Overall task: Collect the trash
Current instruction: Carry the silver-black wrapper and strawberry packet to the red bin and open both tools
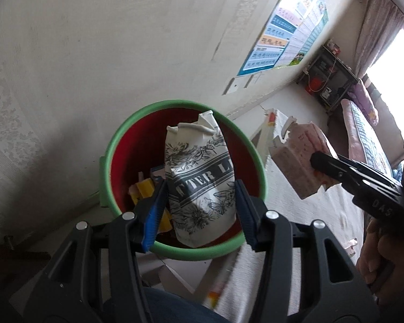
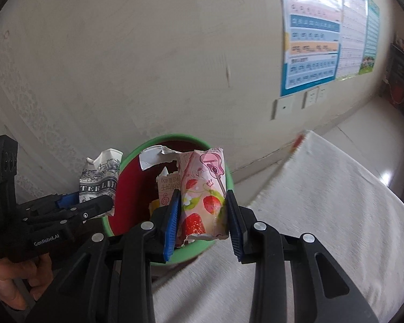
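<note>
Grippers (image 1: 199, 204) (image 2: 203, 219) clamp white pouch (image 1: 199, 177), pink carton (image 2: 202, 196).

Two black plastic two-finger grippers, left gripper (image 1: 200, 210) and right gripper (image 2: 203, 222), are showing ribbed blue pads (image 2: 171, 227), silver round rivets (image 1: 128, 216) and white "GenRobot.AI" lettering (image 2: 46, 241).

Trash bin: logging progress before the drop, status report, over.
Left gripper shut on black-and-white paper bag. Right gripper shut on pink strawberry packet. Both at the green-rimmed bin, trash already inside. Nothing blocking.
</note>
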`<action>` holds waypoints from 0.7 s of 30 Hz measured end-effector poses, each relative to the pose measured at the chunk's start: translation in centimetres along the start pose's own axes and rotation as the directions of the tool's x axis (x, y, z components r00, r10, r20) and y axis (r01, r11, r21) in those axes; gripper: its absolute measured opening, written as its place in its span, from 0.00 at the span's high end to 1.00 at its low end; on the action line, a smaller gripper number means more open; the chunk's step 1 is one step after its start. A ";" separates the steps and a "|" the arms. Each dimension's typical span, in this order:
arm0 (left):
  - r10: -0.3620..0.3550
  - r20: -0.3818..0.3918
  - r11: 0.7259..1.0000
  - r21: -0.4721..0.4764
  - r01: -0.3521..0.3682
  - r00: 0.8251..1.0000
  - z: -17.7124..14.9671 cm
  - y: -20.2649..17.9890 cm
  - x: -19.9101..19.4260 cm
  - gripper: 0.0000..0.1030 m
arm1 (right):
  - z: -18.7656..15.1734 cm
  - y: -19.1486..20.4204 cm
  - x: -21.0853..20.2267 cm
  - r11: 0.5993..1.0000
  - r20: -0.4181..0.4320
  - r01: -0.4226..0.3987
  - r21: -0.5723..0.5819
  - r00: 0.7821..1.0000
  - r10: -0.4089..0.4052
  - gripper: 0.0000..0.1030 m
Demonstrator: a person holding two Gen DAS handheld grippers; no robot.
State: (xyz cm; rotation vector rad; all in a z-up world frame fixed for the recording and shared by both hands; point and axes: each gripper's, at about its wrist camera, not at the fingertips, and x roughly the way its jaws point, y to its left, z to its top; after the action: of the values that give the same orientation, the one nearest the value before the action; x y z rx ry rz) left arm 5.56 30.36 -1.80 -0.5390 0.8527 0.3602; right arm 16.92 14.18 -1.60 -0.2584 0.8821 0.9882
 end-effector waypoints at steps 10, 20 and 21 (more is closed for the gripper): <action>0.008 -0.017 1.000 -0.026 -0.009 1.000 0.8 2.1 1.8 0.53 | 1.0 1.8 3.9 1.000 -0.046 -0.016 -0.020 0.999 0.015 0.69; 0.000 -0.062 0.999 -0.042 -0.003 0.998 0.8 3.6 3.5 0.53 | 0.7 2.4 7.1 0.999 -0.103 -0.020 -0.029 0.994 0.017 0.65; -0.002 -0.066 0.999 -0.045 -0.001 0.998 0.6 3.8 3.5 0.53 | 0.6 2.4 7.3 0.999 -0.107 -0.022 -0.027 0.994 0.019 0.65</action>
State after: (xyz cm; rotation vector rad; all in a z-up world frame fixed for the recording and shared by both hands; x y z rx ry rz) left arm 6.19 34.08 -5.35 -0.5956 0.9102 0.3636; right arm 17.15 20.37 -6.25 -0.3287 0.9701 1.0133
